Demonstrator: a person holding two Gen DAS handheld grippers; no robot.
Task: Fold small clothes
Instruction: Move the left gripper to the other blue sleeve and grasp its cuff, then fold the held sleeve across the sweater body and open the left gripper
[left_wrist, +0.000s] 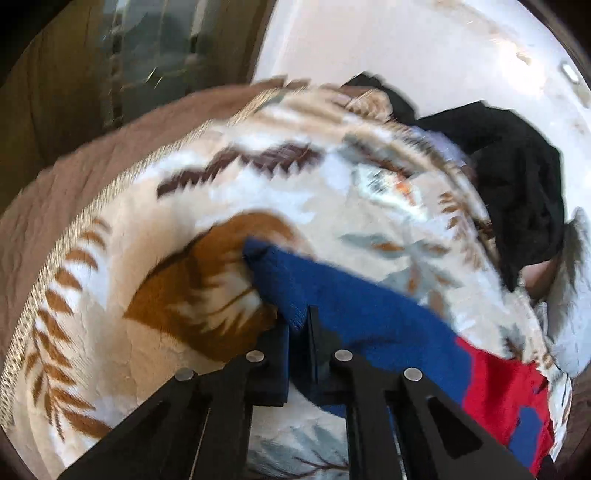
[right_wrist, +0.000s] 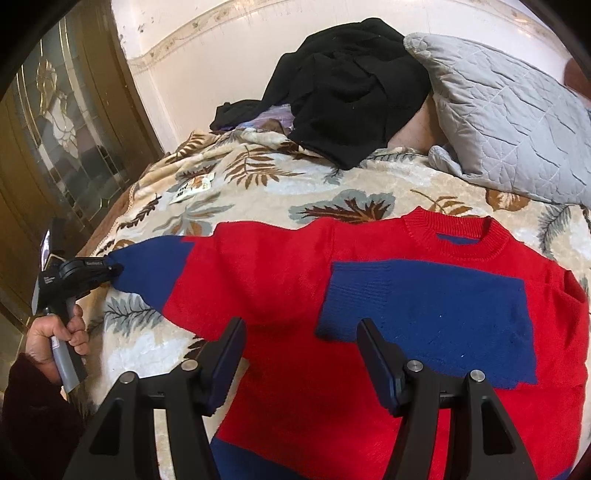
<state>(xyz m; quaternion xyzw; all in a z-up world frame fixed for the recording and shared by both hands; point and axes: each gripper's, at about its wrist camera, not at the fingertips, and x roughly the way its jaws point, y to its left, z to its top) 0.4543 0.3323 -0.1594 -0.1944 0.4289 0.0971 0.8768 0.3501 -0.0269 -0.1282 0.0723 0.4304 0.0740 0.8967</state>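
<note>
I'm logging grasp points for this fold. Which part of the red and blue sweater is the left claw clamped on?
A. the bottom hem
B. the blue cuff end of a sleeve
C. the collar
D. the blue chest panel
B: the left claw is shut on the sweater's blue sleeve end, away from the collar.

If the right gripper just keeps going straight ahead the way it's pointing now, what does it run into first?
Most likely the red and blue sweater itself: the open right gripper points over its blue chest panel, spread on the leaf-print blanket. Farther along that line lies the grey pillow, though depth is hard to judge in this fisheye view.
</note>
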